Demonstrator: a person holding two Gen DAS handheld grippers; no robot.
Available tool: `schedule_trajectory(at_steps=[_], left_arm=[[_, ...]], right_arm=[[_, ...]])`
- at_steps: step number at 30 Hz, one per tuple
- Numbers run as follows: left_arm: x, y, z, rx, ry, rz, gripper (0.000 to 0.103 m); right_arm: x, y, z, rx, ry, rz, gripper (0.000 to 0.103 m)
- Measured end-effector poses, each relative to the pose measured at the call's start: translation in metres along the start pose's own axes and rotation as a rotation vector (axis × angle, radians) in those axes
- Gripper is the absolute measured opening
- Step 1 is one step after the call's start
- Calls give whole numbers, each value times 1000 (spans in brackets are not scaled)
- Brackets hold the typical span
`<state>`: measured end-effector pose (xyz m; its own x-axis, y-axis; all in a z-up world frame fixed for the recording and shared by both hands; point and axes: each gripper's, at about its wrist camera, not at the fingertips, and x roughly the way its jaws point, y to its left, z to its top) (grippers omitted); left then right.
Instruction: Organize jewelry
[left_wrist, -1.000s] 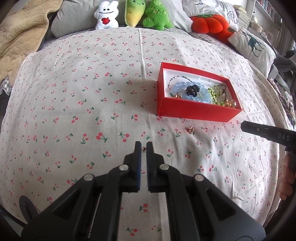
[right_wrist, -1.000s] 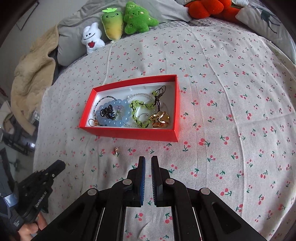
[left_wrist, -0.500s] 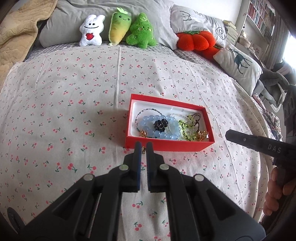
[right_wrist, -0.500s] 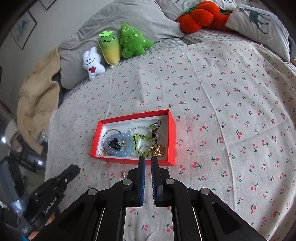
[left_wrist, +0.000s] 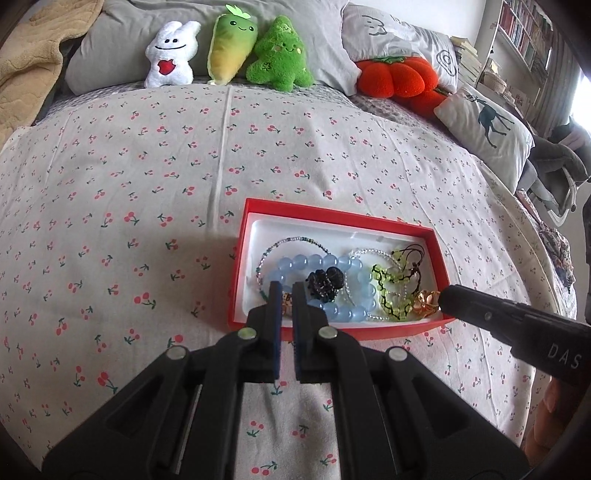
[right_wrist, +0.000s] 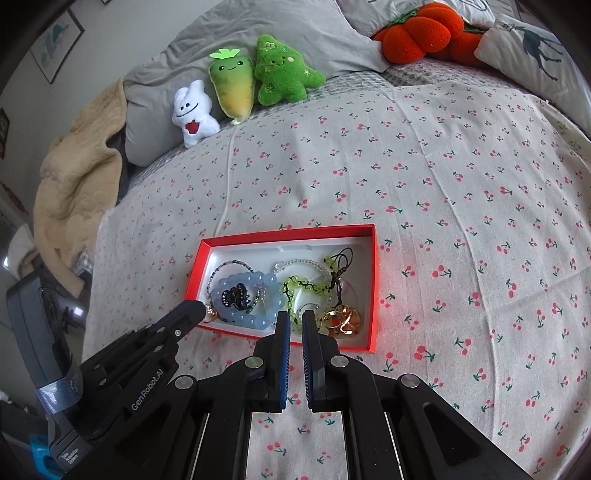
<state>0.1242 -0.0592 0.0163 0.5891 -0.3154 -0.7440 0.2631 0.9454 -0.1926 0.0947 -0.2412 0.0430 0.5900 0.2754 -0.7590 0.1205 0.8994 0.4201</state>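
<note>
- Bedroom setting: a bed covered by a cherry-print sheet (left_wrist: 155, 177) fills both views, with grey pillows (left_wrist: 122, 48) along its far edge.
- Against the pillows sit three plush toys: a white bunny (left_wrist: 170, 53), a yellow-green radish (left_wrist: 231, 40) and a green tree (left_wrist: 279, 53); a red pumpkin cushion (left_wrist: 397, 75) and a deer-print pillow (left_wrist: 487, 125) lie further right, and a beige blanket (right_wrist: 74, 177) is bunched at the left.
- Task object: an open red box (left_wrist: 236, 280) with a white lining rests on the sheet near the middle of the bed.
- Box contents: a blue bead bracelet (left_wrist: 354, 280) encircling a black hair clip (left_wrist: 325, 282), a thin beaded chain (left_wrist: 295, 242), a yellow-green bead strand (left_wrist: 388, 291), a dark cord (left_wrist: 415, 254) and a gold ornament (right_wrist: 341, 319) at the near right corner.
- Left gripper (left_wrist: 286, 291): jaws together, tips over the box's near left corner; a small rose-gold piece (right_wrist: 211, 314) shows at the tips, but whether it is pinched cannot be told.
- Right gripper (right_wrist: 295, 319): jaws drawn together with only a narrow slit between them, nothing visibly held, tips above the near wall of the box beside the gold ornament.
- A person's fingers (left_wrist: 546, 417) appear at the right edge of the left wrist view, under the right gripper.
</note>
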Motion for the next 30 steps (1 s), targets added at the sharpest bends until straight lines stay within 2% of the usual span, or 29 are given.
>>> schedule_trajectory(at_steps=[6, 8, 10, 17, 23, 26, 28, 30], left_arm=[[5, -4, 3, 8, -18, 1, 6], [5, -4, 3, 4, -15, 3, 11], [3, -4, 3, -1, -17, 7, 24], [-14, -2, -1, 26, -34, 39, 30], [-25, 7, -5, 25, -29, 62, 40], [-27, 11, -8, 32, -16, 78, 50], [-29, 14, -9, 30, -5, 83, 63], [-31, 16, -10, 30, 13, 87, 70]], right_arm=[[5, -4, 3, 1, 7, -10, 7], [5, -6, 4, 3, 8, -13, 7], [6, -7, 5, 5, 10, -14, 7], [13, -1, 9, -22, 12, -33, 7], [21, 5, 11, -53, 2, -68, 8], [23, 7, 12, -54, 12, -75, 12], [25, 8, 12, -63, 30, -76, 12], [24, 8, 10, -74, 40, -79, 13]])
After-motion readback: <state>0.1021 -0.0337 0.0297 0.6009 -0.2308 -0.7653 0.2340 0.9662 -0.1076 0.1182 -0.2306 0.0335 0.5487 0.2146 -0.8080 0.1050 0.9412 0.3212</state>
